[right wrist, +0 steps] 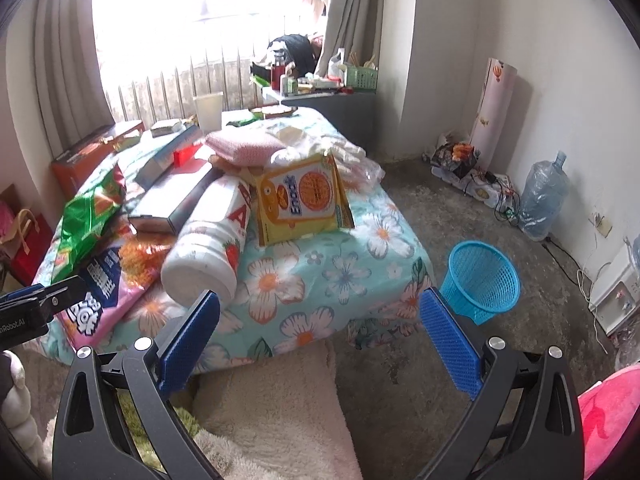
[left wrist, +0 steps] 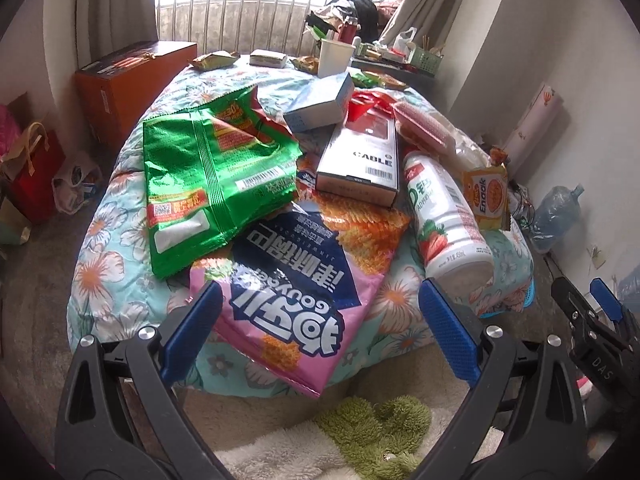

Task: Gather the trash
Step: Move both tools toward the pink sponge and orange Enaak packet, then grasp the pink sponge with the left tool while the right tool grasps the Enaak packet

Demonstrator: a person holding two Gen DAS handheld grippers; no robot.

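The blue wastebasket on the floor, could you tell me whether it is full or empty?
Empty: the blue wastebasket tilts, showing only bare mesh inside.

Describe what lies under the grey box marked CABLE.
The grey CABLE box rests on the orange-and-pink snack bag and the green foil bag's edge; anything further beneath is covered.

Water jug (right wrist: 545, 196) near wall; orange box (left wrist: 132, 80) beside curtain (left wrist: 116, 4); green plush (left wrist: 376, 432) on rug.

My left gripper (left wrist: 320, 324) and right gripper (right wrist: 320, 328) look alike: black plastic arms, silver round screws, blue textured finger pads (left wrist: 450, 330). White "DAS" lettering marks the right one's side.
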